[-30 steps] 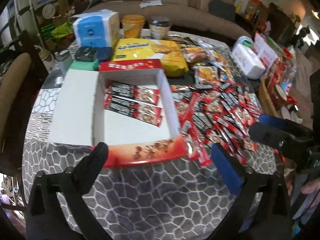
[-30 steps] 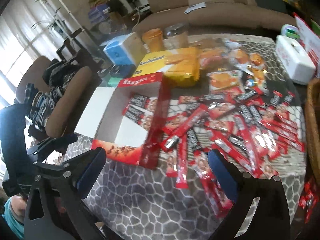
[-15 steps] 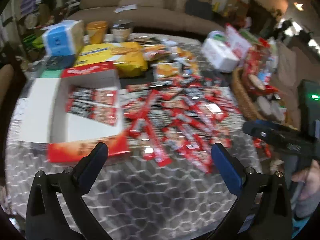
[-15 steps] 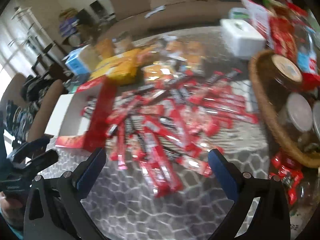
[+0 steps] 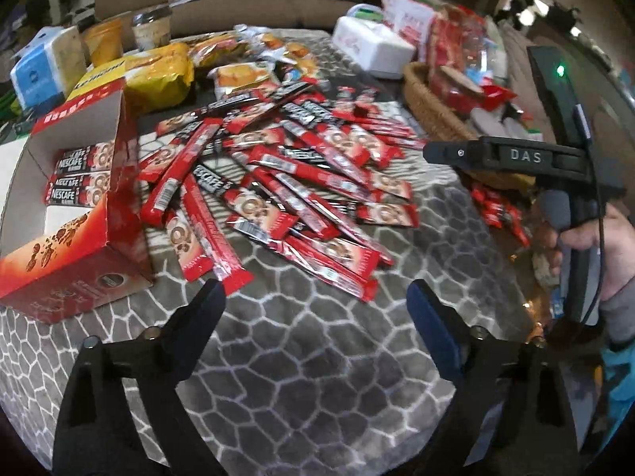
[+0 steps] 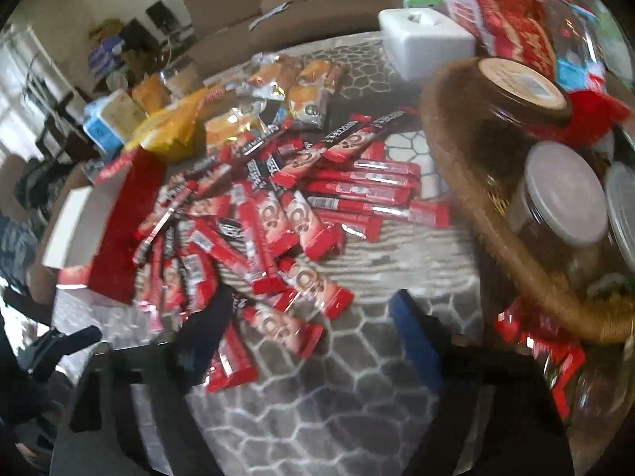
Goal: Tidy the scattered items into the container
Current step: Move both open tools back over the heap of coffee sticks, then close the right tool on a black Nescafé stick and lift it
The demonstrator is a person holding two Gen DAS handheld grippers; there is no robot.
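Both grippers now down over the near edge of the red heap, away from the box. Left gripper [image 5: 315,297], black-framed with blue-padded fingers, hanging just above the grey stone-patterned surface [image 5: 317,377], jaws closing with nothing between them yet; nearest tips of the long red foil coffee sachets [image 5: 309,194] just ahead of the fingertips. Right gripper [image 6: 305,317], same build, also closing, its left finger overlapping a red sachet at the heap's near fringe; contact not clear through the blur, so no grip to report. Right hand [image 5: 595,246] visible on its handle at the side of the left view.

Open red-and-white cardboard box [image 5: 79,206], the container, standing at the left edge of the heap with only a few sachets [image 5: 79,176] lying flat inside. Nearly all of the load scattered beside it on the surface. Judged a fresh pick just starting, with most of the tidying still ahead.

Against the earlier frames: box square in front of the left camera a second ago, now pushed off to the left margin, the heap filling the centre instead. Jaws at full spread then, narrower now. Brown woven basket [image 6: 516,238] of lidded jars, barely at the right camera's edge before, now looming large on its right side. Both views lower and closer to the surface than before. Heap itself apparently undisturbed.
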